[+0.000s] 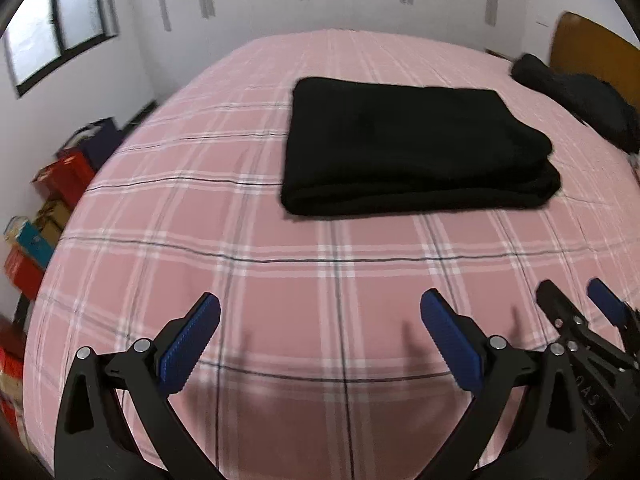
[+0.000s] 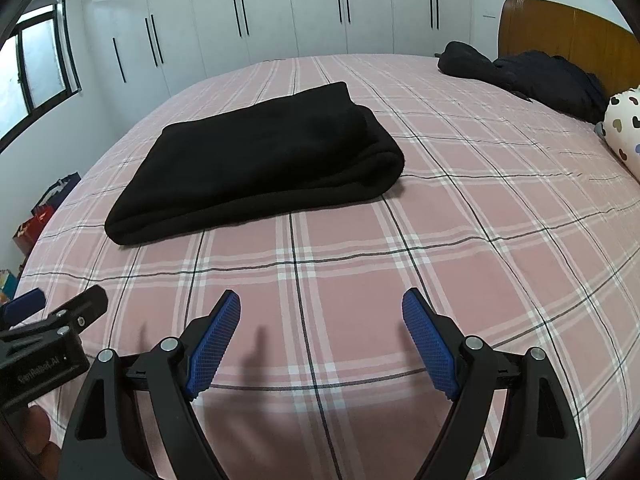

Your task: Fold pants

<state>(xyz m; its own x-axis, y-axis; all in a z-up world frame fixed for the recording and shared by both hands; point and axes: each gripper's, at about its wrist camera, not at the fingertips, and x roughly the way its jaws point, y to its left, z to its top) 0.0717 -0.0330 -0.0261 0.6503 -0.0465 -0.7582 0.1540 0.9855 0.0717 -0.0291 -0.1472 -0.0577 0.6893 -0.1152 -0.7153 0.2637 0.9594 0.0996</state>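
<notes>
Both claws hang side by side over the near part of the bed (image 2: 500, 208), each tipped forward and down toward the pink plaid cover. The left claw (image 1: 320, 308) has its two black fingers spread wide, the blue pads (image 1: 188, 350) facing each other across a broad gap of bare cover; nothing sits between them and nothing touches them. The right claw (image 2: 321, 306) is posed the same way: fingers splayed wide, blue pads (image 2: 214, 348) apart, empty. Their shadows fall on the cover just below the fingertips, so both hover above the bed rather than rest on it. In the left wrist view the right claw (image 1: 576, 300) shows at the lower right edge, close beside the left one, and in the right wrist view the left claw (image 2: 60, 300) shows at the lower left edge, so the two are held level with each other and near together. A bit of a hand shows at the lower left corner of the right wrist view, too little to say how it grips. The pants (image 2: 256, 160) lie folded into a thick black rectangle on the cover, well ahead of both claws and apart from them, with rounded folds along the near and right edges. A dark heap of clothes (image 2: 532, 76) lies at the far right by the wooden headboard (image 2: 560, 28), next to a pillow (image 2: 624, 128) printed with hearts. White wardrobes (image 2: 280, 12) stand behind the bed.
</notes>
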